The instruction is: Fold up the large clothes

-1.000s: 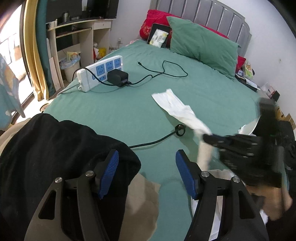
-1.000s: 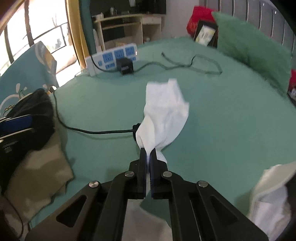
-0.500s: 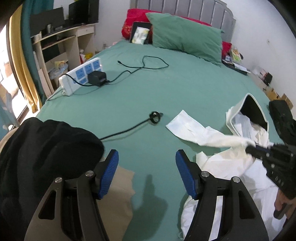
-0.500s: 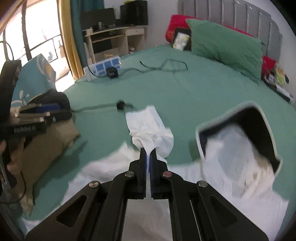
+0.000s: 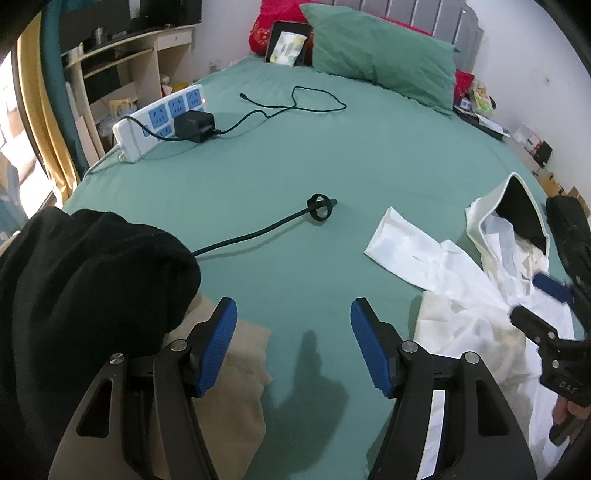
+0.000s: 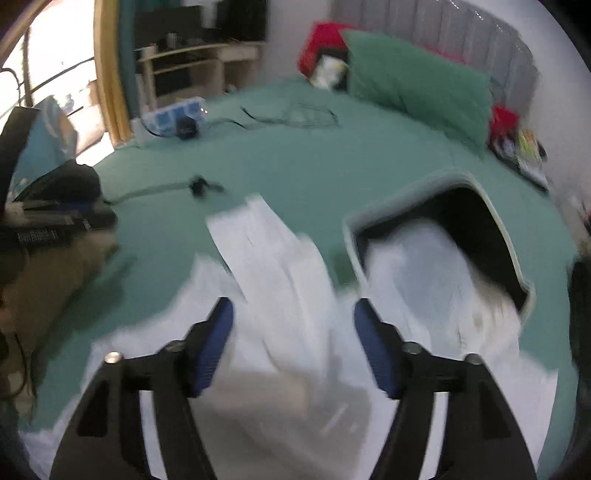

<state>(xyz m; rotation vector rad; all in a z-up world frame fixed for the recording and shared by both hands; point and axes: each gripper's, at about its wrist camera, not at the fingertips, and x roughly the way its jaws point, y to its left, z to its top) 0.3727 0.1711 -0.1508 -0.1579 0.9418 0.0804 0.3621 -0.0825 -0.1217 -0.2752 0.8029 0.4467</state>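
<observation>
On the green bedsheet [image 5: 369,177] lies one white garment [image 5: 476,295], crumpled at the right side of the bed, with one sleeve [image 5: 402,247] stretched flat toward the middle and a dark-lined hood [image 5: 517,206] standing open beyond it. The right gripper [image 6: 293,343] hangs over that garment; its jaws have just been opening and now stand wide, the sleeve lying loose below and between the two blue pads [image 6: 214,347] with neither pressing on it. The left gripper [image 5: 293,343] is likewise spread wide over bare sheet and holds nothing. At its left sits one heap of black clothing [image 5: 85,288] on top of one tan cloth [image 5: 229,391]. Two black cables cross the sheet: a thick one ending in a ring-shaped plug [image 5: 319,206] near the middle, and a thin one [image 5: 295,105] looping from one black charger [image 5: 194,125] plugged into one white and blue power strip [image 5: 159,120] at the far left edge. At the headboard rest one green pillow [image 5: 384,55], red cushions [image 5: 266,26] and one tablet [image 5: 288,44] leaning upright.
</observation>
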